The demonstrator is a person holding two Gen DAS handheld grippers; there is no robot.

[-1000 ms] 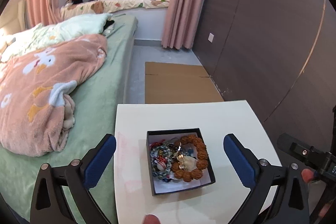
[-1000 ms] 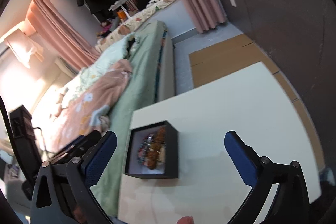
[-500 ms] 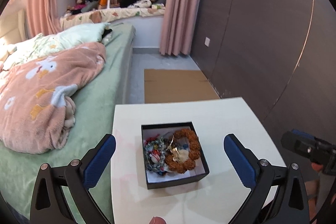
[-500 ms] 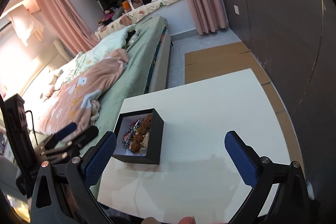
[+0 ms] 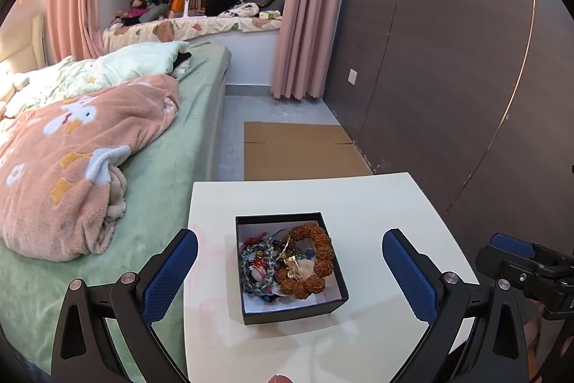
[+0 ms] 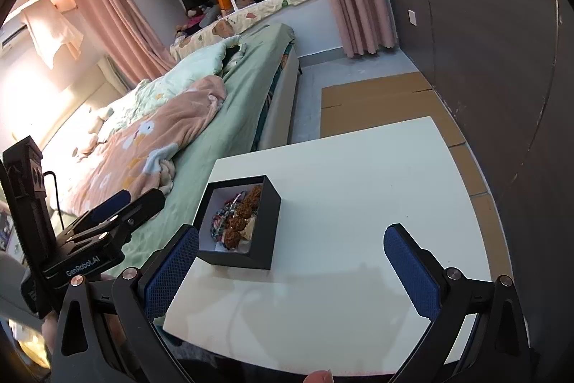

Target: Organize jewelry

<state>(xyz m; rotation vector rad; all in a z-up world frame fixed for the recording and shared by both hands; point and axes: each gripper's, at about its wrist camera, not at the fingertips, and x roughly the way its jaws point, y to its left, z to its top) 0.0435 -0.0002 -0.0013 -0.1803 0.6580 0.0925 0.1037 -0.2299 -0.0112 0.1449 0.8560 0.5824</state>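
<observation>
The left gripper (image 5: 290, 279), with black arms and blue textured pads, stands with its jaws wide apart and grips nothing. It hovers above the near edge of the white rectangular table (image 5: 376, 203). In the left wrist view, the open black square cardboard box with a white lining (image 5: 294, 309) lies between the two pads, at 12 o'clock from the gripper and clear of both fingers.

The box holds the jewelry. A bracelet of large brown knobbly beads (image 5: 315, 261) occupies the 3 o'clock side of the box interior. A tangle of grey, red and blue beaded strands (image 5: 258, 268) occupies the 9 o'clock side. Small metallic pieces lie between the two; their type cannot be determined.

The right gripper (image 6: 291, 270), of the same build, also stands with its jaws wide apart and empty. In the right wrist view, the box (image 6: 265, 228) sits at 11 o'clock, just beyond the left-hand pad, near the 9 o'clock edge of the table (image 6: 376, 203).

A bed with a green sheet (image 5: 172, 174) adjoins the table at 9 o'clock and carries a pink fleece blanket with a duck pattern (image 5: 71, 160). Flat brown cardboard (image 5: 297, 149) lies on the floor at 12 o'clock beyond the table.
</observation>
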